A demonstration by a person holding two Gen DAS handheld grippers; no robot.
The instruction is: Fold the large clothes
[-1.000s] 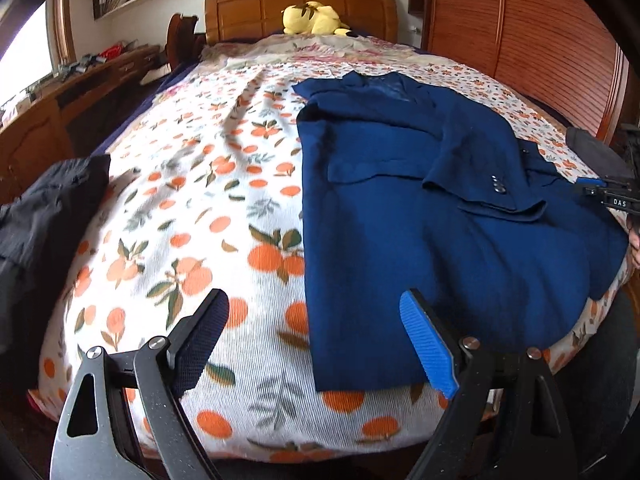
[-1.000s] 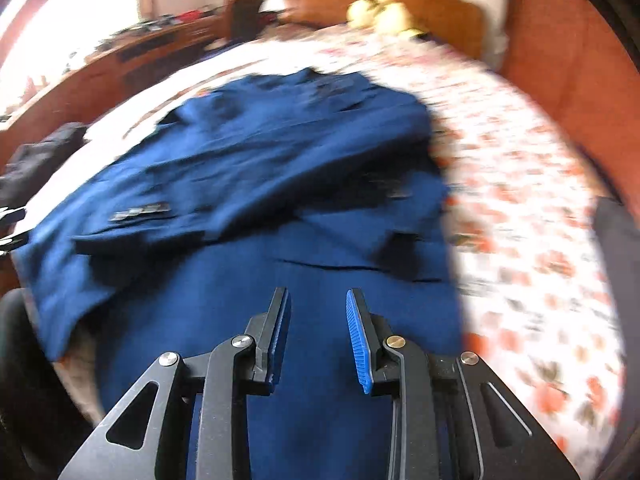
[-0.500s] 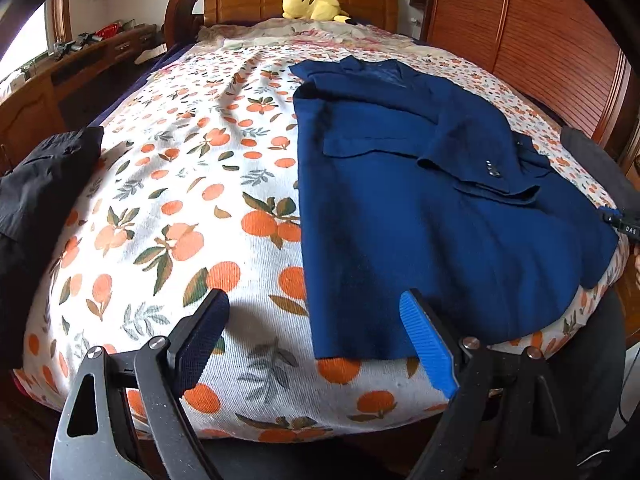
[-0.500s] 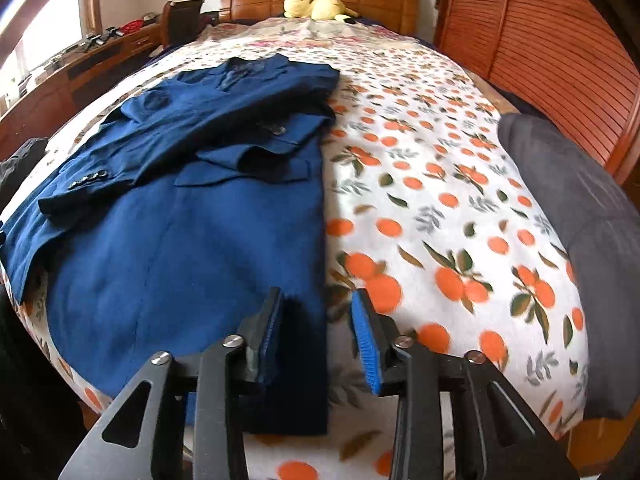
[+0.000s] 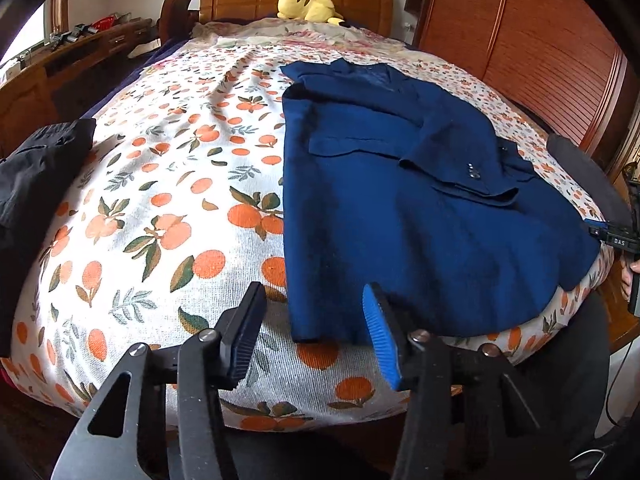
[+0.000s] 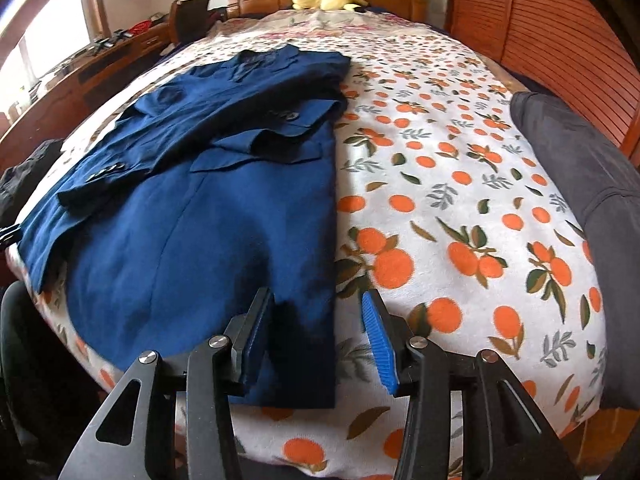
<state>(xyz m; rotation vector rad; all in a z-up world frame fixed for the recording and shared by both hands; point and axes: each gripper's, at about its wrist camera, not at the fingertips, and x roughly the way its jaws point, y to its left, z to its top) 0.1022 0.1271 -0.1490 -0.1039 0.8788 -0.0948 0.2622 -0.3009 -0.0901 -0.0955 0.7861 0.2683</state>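
Note:
A navy blue jacket [image 5: 400, 208] lies flat on the orange-print bed cover [image 5: 168, 184], sleeves folded across its front, hem toward me. My left gripper [image 5: 314, 332] is open, its jaws standing on either side of the hem's left corner, not gripping. In the right wrist view the jacket [image 6: 208, 216] fills the left half. My right gripper [image 6: 316, 340] is open, its jaws standing on either side of the hem's right corner. The right gripper also shows at the far right edge of the left wrist view [image 5: 616, 236].
A black garment [image 5: 36, 176] lies at the bed's left edge. A dark grey garment [image 6: 580, 184] lies on the right side. A yellow plush toy [image 5: 308, 4] sits by the wooden headboard. A wooden wardrobe [image 5: 552, 48] stands on the right, a desk [image 5: 80, 48] on the left.
Both grippers have moved to the jacket's hem corners. The right gripper's jaws have opened wider; the left gripper's have narrowed a little.

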